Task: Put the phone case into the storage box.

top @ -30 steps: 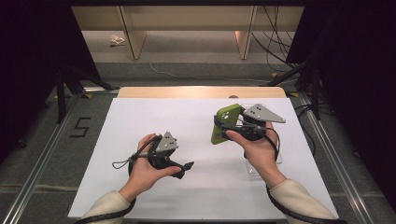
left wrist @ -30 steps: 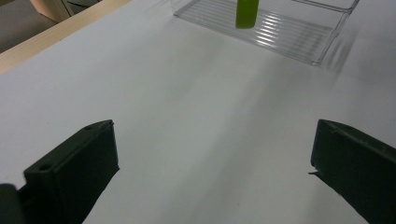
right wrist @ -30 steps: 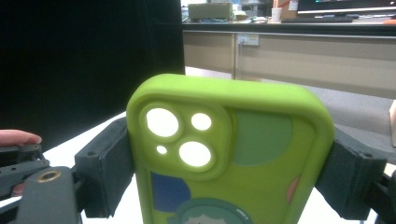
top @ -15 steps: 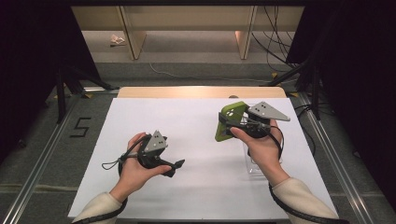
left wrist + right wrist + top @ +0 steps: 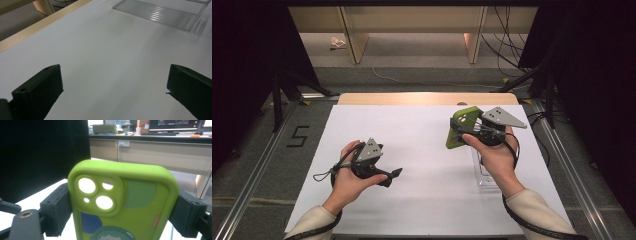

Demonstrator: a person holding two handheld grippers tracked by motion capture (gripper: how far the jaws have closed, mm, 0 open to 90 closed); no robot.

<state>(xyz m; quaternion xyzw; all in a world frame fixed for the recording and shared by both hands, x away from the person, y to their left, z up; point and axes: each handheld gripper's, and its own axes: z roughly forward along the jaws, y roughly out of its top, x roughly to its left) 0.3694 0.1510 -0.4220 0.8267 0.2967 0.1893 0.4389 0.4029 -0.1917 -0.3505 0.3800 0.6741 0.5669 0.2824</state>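
currently right gripper clamps the green phone case by its edges, held above the worktop. left gripper open, empty. soft case, probably silicone, could flex and slip.

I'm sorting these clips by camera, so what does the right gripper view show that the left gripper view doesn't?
Right gripper view alone: a green phone case clamped across its width between that gripper's black jaws, its camera cutouts facing the lens, with desks and monitors behind. Left gripper view alone: open jaws with nothing between them over the white table top, and a clear ribbed tray lying farther off. Both share: two black jaws rising from the bottom and some of the white table.
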